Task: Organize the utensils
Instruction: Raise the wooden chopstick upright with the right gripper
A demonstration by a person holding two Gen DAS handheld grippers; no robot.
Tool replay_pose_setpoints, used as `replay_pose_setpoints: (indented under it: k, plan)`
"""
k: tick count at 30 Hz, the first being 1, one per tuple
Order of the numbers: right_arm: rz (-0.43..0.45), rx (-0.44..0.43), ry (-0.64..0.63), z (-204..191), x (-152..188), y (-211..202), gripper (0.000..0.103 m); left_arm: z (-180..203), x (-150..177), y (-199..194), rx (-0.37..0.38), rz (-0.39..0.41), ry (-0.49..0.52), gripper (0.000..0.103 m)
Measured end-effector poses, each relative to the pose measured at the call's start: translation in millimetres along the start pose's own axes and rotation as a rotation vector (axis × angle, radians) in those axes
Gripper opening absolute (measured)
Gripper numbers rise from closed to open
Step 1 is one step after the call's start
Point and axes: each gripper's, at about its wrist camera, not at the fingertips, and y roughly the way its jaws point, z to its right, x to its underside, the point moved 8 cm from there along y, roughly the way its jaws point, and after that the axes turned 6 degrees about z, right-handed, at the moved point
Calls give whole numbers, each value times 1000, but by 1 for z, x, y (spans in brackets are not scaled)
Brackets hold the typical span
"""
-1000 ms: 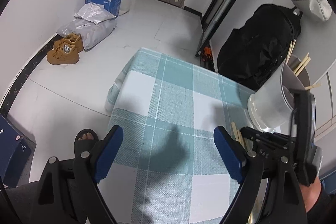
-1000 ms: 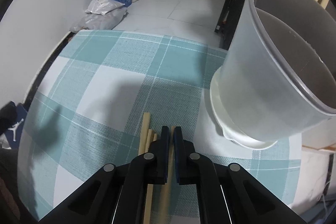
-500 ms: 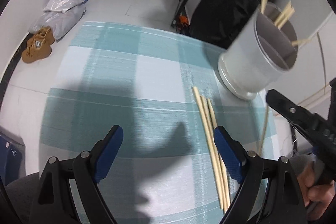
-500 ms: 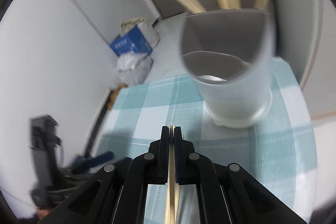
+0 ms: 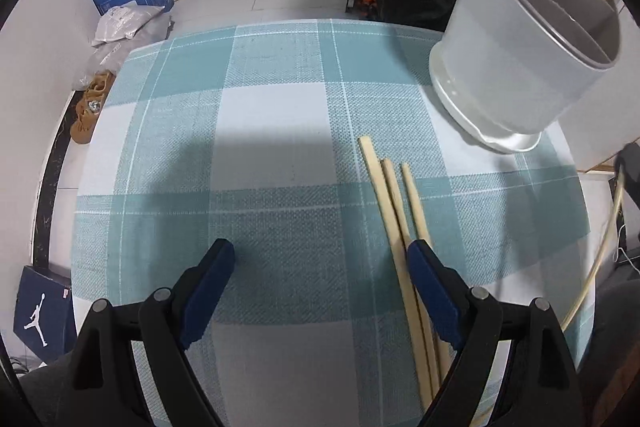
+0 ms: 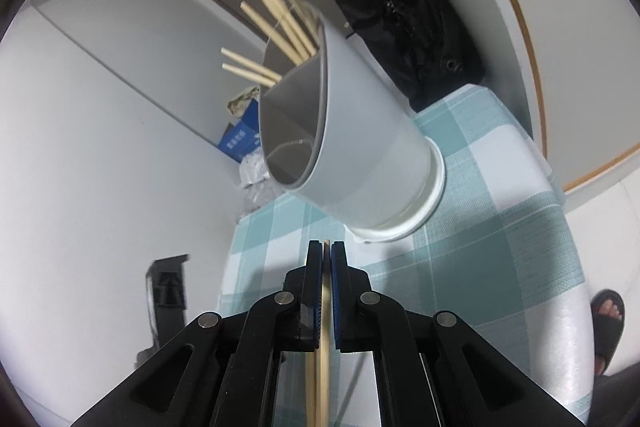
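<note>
- Right gripper (image 6: 327,255) pinched on one chopstick (image 6: 325,311), raised near the holder (image 6: 352,151).
- Left gripper (image 5: 320,267) spread wide, empty, low over the cloth (image 5: 276,115).
- Three chopsticks (image 5: 394,203) flat on cloth, side by side, near holder's base.
- Likely light, stiff, smooth; prone to pivot or slip in a pinch.
- Best gripped near mid-length, then dropped end-first beside the sticks (image 6: 276,27) already in.

A table covered by a teal-and-white checked woven cloth (image 5: 280,115) carries a translucent grey plastic utensil holder on a white base (image 5: 516,67). Three pale wooden chopsticks (image 5: 394,203) lie side by side near the holder's base.
</note>
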Motion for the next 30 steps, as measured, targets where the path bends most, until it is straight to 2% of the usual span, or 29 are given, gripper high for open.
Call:
replay_pose_setpoints:
  k: [4,5,9,14,16,27,28,29,30]
  plan:
    - [34,-8,0,0,-9,-10,4,-3,-2,4,-21,-47,-36,85]
    - [36,-18,11,7,-12,-25,4,-7,-2,5,-48,-60,-41,87]
    - [28,-43,37,7,-8,-30,4,-13,-5,10,-64,-74,-65,87]
    - [51,-56,71,13,-14,-32,4,-4,-14,17,-92,-79,-11,86]
    - [57,-54,70,14,-16,-33,4,-1,-15,23,-88,-101,0,87]
    - [60,-54,40,8,-17,-36,4,1,-29,27,-75,-78,9,83]
    - [61,-54,39,9,-18,-36,4,2,-30,26,-78,-75,6,79]
    - [63,-52,39,9,-18,-36,4,4,-31,25,-79,-65,8,68]
    - [63,-51,37,8,-18,-36,4,7,-33,24,-74,-56,18,61]
